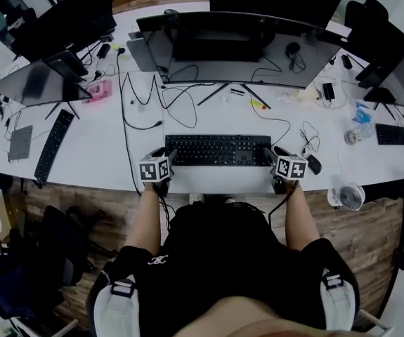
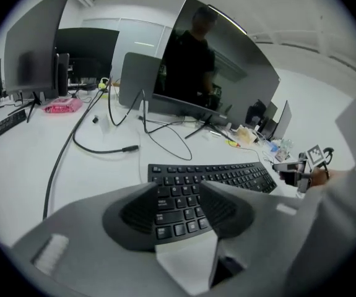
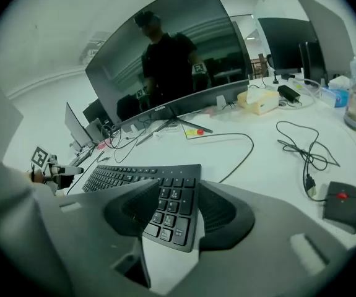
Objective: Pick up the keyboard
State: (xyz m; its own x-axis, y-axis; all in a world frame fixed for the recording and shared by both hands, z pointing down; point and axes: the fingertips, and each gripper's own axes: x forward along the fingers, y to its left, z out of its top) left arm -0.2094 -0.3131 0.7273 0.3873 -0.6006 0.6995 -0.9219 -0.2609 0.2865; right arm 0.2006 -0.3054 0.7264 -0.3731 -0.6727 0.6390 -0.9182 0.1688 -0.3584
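Note:
A black keyboard (image 1: 219,150) lies flat on the white desk (image 1: 103,153), near its front edge. My left gripper (image 1: 165,154) is at the keyboard's left end and my right gripper (image 1: 273,156) at its right end. In the left gripper view the open jaws (image 2: 179,206) frame the left-end keys (image 2: 184,197), and the pads stand apart from them. In the right gripper view the open jaws (image 3: 173,212) frame the number-pad corner (image 3: 171,197) in the same way. Each gripper shows small in the other's view, the right gripper (image 2: 301,169) and the left gripper (image 3: 51,169).
A wide curved monitor (image 1: 237,44) stands behind the keyboard, with loose cables (image 1: 159,104) in front of it. A black mouse (image 1: 315,163) lies just right of my right gripper. A second keyboard (image 1: 53,146) lies far left. A small fan (image 1: 351,195) sits at the right edge.

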